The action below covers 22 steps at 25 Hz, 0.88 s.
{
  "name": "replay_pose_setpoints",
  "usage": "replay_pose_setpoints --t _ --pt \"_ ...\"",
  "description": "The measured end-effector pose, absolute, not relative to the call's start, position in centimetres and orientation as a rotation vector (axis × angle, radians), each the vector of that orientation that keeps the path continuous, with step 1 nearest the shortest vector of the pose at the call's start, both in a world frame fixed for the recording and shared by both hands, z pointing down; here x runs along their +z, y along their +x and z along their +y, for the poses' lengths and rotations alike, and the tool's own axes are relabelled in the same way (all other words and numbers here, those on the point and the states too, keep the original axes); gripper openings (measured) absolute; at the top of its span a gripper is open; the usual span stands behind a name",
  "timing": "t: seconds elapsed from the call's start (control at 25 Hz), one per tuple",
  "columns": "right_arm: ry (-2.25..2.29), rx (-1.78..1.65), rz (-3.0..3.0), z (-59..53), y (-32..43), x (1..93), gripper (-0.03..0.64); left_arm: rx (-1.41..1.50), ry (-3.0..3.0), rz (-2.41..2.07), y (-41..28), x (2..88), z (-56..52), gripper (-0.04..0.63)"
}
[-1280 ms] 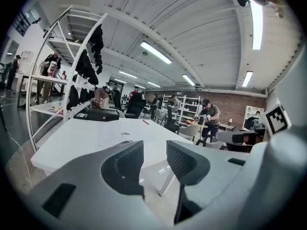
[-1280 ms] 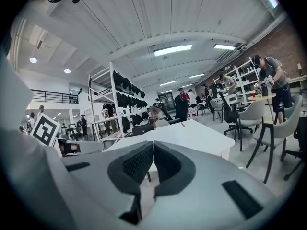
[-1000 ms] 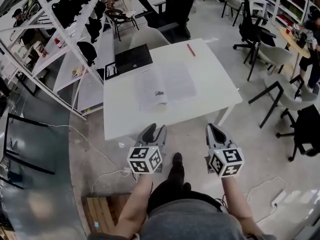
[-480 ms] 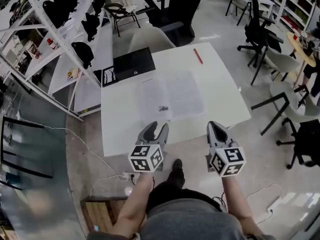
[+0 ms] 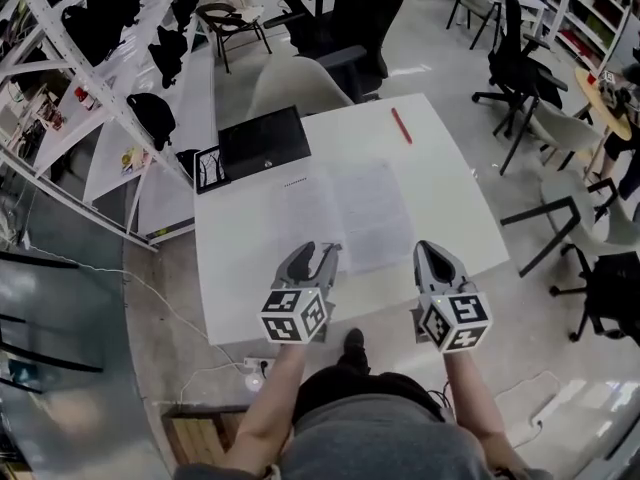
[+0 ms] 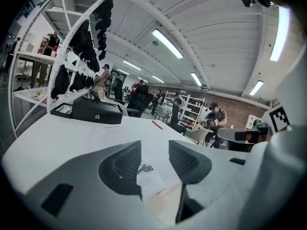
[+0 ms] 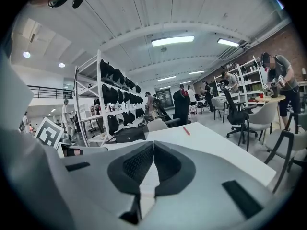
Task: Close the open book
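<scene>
The open book [image 5: 345,208] lies flat on the white table [image 5: 240,288], pages up. In the left gripper view its near page [image 6: 147,177] shows between the jaws, with a small dark mark on it. My left gripper [image 5: 318,254] [image 6: 154,145] hovers over the book's near edge. Its jaws have just been opening; they stand open and touch nothing. My right gripper [image 5: 430,250] [image 7: 153,143] is at the book's near right corner, over the table, its jaws shut and empty.
A black case [image 5: 262,140] [image 6: 96,114] lies at the table's far left with a small black frame [image 5: 208,168] beside it. A red pen [image 5: 401,125] [image 7: 186,130] lies at the far right. A white chair [image 5: 295,83] stands behind, office chairs [image 5: 520,58] at the right, shelving [image 5: 100,88] at the left.
Both grippers have moved forward from in front of the table to over its near edge, up to the book. The table and book now sit closer in the head view.
</scene>
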State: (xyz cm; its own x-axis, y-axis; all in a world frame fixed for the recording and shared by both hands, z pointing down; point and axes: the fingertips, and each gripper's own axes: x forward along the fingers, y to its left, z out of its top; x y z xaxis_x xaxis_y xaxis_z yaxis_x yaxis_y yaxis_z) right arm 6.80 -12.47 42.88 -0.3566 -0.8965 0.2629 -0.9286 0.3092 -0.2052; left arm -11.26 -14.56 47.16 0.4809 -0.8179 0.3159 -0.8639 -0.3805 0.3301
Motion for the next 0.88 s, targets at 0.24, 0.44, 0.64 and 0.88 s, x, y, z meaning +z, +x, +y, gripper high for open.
replay_pose_setpoints --t 0.24,0.44,0.64,0.88 --pt "1.704 0.491 -2.454 -14.4 6.1 43.2 0.002 0.11 2.268 -1.374 -11.3 47.4 -16.0 0.167" --pt "1.655 0.498 -2.467 -15.5 5.4 43.7 0.002 0.092 2.224 -1.359 -11.3 48.3 -16.4 0.175" --pt "1.583 0.519 -2.499 -17.1 5.3 44.2 0.002 0.057 2.154 -1.396 -11.5 48.6 -16.7 0.179" --pt "1.455 0.518 -2.554 -19.4 5.0 44.1 0.002 -0.01 2.063 -1.466 -11.5 48.2 -17.2 0.181"
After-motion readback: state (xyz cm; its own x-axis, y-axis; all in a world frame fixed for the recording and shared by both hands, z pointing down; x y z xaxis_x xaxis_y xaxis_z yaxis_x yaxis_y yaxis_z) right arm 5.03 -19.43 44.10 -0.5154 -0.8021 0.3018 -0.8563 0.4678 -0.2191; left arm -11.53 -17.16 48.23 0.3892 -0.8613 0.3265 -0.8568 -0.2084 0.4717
